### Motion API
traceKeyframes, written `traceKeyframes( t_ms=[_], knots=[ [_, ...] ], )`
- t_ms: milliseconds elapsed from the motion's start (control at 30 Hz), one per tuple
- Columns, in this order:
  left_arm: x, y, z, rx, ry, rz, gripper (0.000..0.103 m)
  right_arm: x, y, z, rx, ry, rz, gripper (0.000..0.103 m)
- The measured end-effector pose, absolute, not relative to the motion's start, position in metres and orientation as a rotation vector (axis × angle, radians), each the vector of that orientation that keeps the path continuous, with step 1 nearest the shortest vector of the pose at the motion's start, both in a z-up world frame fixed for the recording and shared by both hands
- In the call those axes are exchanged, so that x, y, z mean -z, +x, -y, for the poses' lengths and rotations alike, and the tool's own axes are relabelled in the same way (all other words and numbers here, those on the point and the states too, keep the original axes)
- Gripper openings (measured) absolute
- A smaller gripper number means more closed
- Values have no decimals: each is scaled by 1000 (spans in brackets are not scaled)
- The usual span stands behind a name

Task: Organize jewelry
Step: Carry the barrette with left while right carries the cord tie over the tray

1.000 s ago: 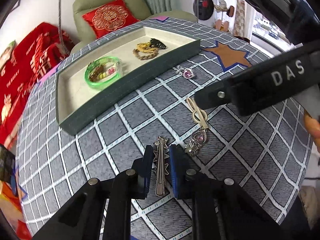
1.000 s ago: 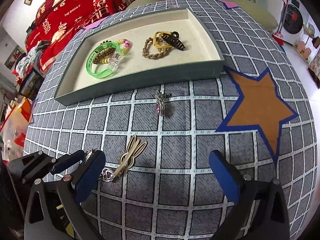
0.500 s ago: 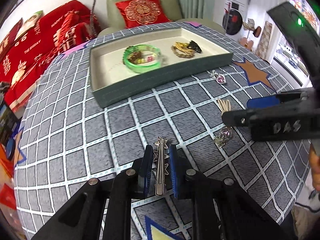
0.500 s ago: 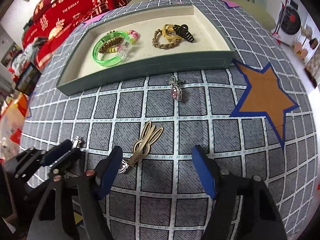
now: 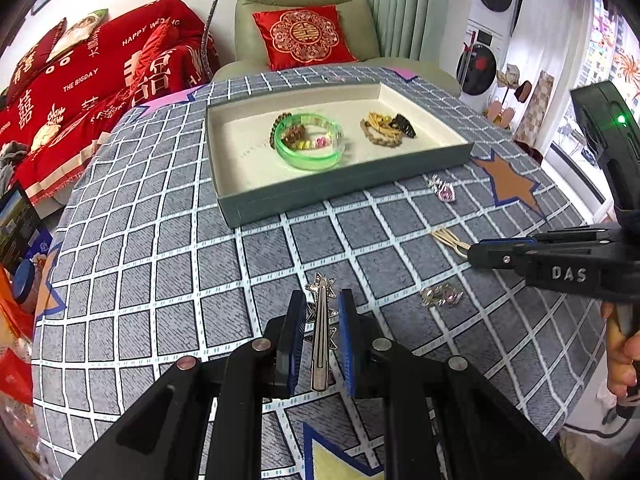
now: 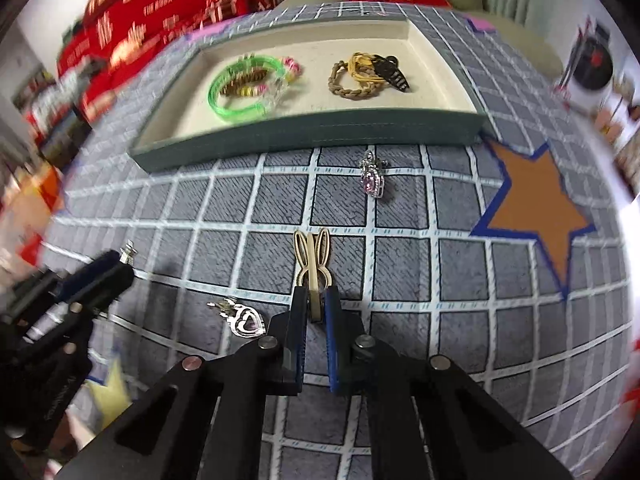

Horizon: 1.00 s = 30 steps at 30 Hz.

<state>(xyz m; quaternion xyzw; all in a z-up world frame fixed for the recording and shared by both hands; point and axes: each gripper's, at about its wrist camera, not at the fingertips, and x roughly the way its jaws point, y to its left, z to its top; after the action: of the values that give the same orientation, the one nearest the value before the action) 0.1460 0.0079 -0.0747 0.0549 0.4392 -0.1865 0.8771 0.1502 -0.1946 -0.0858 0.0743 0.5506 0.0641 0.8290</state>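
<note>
My left gripper (image 5: 320,304) is shut on a silver star hair clip (image 5: 320,336) and holds it above the grid cloth. My right gripper (image 6: 316,300) is shut on the tail of a beige rabbit-ear clip (image 6: 313,258) that lies on the cloth; the gripper also shows in the left wrist view (image 5: 500,254). A grey tray (image 5: 344,192) at the back holds a green bangle (image 5: 310,146), a braided band (image 5: 380,134) and a black clip (image 5: 404,125). A pink gem pendant (image 6: 374,178) and a heart pendant (image 6: 246,320) lie loose on the cloth.
The round table has a grey grid cloth with an orange star patch (image 6: 534,208) at the right. A green armchair with a red cushion (image 5: 304,36) stands behind the table, and a red-covered sofa (image 5: 80,88) is at the left.
My right gripper has moved over the rabbit-ear clip and shut on its tail. My left gripper has lifted and drawn back with the star clip in it.
</note>
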Motion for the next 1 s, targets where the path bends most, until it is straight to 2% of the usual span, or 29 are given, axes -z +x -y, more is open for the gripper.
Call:
traceKeyframes(
  t_ms=[600, 1000],
  knots=[
    [14, 193, -1, 355, 21, -834, 28, 22, 183, 230, -188, 292, -1022, 9],
    [26, 268, 14, 296, -23, -875, 28, 16, 249, 237, -204, 276, -1003, 9]
  ],
)
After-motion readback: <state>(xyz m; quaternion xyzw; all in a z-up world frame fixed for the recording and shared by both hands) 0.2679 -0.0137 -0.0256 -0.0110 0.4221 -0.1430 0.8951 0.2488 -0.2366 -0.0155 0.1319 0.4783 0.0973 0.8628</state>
